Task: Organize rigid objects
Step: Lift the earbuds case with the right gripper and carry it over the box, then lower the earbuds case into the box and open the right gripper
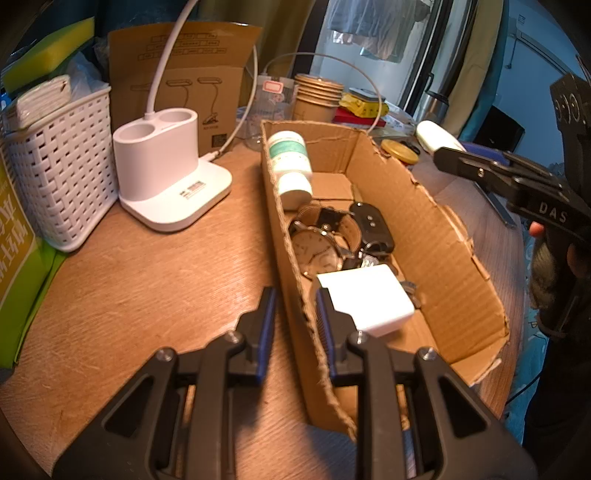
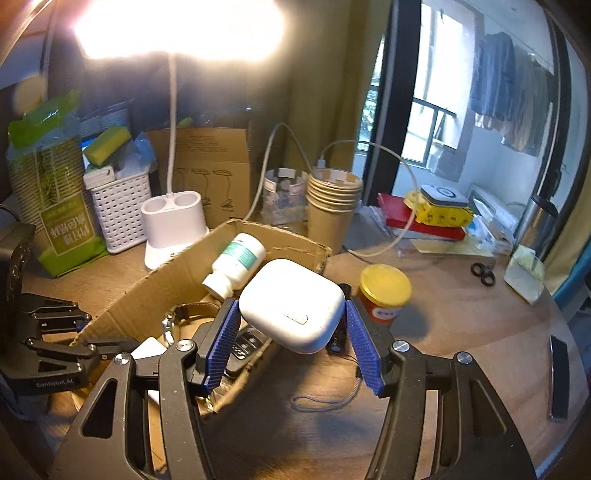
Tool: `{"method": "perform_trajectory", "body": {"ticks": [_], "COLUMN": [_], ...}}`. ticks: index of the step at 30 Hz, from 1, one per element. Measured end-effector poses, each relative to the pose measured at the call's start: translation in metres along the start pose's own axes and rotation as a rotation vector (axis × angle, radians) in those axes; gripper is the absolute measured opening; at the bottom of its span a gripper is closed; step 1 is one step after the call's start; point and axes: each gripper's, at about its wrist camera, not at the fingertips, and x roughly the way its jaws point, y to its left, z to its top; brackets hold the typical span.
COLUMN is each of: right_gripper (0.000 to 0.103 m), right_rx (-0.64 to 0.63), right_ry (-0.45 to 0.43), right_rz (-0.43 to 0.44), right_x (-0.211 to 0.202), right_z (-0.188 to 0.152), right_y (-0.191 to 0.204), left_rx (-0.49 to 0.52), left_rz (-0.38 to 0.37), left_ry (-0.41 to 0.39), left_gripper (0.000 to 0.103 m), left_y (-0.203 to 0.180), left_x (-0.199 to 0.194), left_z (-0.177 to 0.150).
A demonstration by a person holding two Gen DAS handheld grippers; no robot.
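round wooden table (image 1: 129,288), glaring desk lamp (image 2: 177,29), daylit window (image 2: 436,110) behind

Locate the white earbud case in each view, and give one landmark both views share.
Left wrist: earbud case is upper right, beyond the cardboard box, at the tips of the right gripper.
Right wrist: earbud case is at centre, between the right gripper's blue pads.
Shared landmark: the pill bottle in the box.

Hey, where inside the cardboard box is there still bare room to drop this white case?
Bare floor shows along the box's far wall, right of the charger and key fob. The side by the bottle and watch is crowded. The right gripper holds the white case.
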Motion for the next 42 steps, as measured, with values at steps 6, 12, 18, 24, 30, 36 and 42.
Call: {"method": "perform_trajectory", "body": {"ticks": [6,12,18,24,30,36,42], "right_gripper": [0.062,0.062,0.062,0.062,0.062,0.062,0.062], "right_rx": [-0.031,-0.047,-0.068,-0.104,-0.141,-0.176,-0.208], "right_ry": [0.011,0.044,0.072,0.088,0.108,0.131,0.179], "right_rz": [0.020,0.035,0.049,0.049,0.049,0.047,0.047], "right_x": [0.013,0.029,0.044,0.055,0.064,0.072,0.086], "right_z": [0.006,0.006,0.006,0.007,0.012,0.016,0.014], "right_y": [0.010,0.014,0.018,0.025,0.031,0.038,0.044], "left_rx": [0.000,0.000,0.000,0.000,0.000,0.000,0.000], "left_rz": [0.000,0.000,0.000,0.000,0.000,0.000,0.000], "left_ry": [0.000,0.000,0.000,0.000,0.000,0.000,0.000], "left_gripper": [0.023,0.023,0.023,0.023,0.023,0.023,0.023], "left_y": [0.000,0.000,0.000,0.000,0.000,0.000,0.000], "left_x": [0.000,0.000,0.000,0.000,0.000,0.000,0.000], "left_z": [0.000,0.000,0.000,0.000,0.000,0.000,0.000]}}
